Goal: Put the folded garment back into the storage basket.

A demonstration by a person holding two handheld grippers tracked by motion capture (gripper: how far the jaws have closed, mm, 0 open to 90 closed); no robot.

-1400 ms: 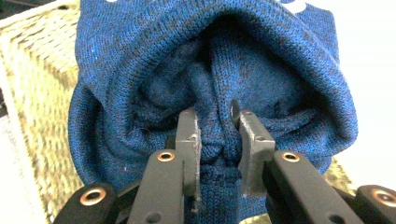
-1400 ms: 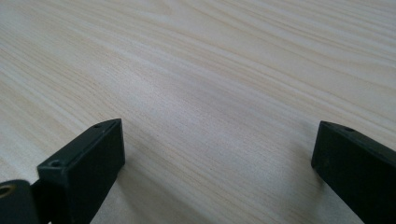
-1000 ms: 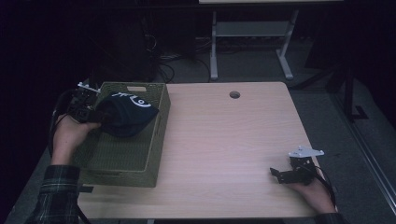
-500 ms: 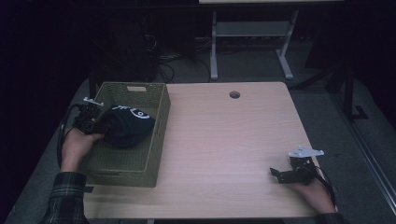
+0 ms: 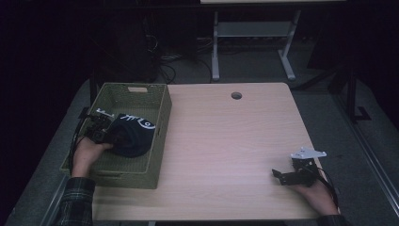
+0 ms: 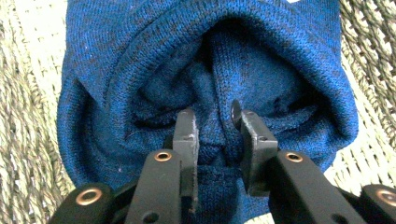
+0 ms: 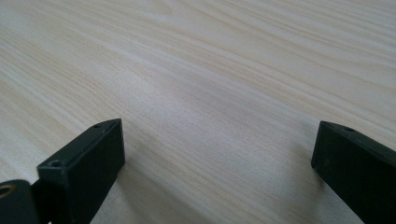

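A dark blue knit hat [image 5: 135, 135] with white markings lies inside the green woven basket [image 5: 160, 123] on the table's left side. My left gripper [image 5: 112, 135] reaches into the basket from the left and is shut on the hat. In the left gripper view its jaws [image 6: 215, 122] pinch a fold of the blue knit [image 6: 210, 56], with basket weave showing around it. My right gripper [image 5: 282, 176] rests on the wooden table near the front right corner. In the right gripper view it [image 7: 219, 140] stands open, with bare wood between the jaws.
The wooden tabletop [image 5: 226, 141] spreads between the basket and my right gripper. A round cable hole [image 5: 236, 95] sits near the far edge. Behind the table a white desk frame [image 5: 254, 37] and cables stand on the dark floor.
My left hand has lowered the hat from above the basket's rim down into the basket. The right gripper has kept still.
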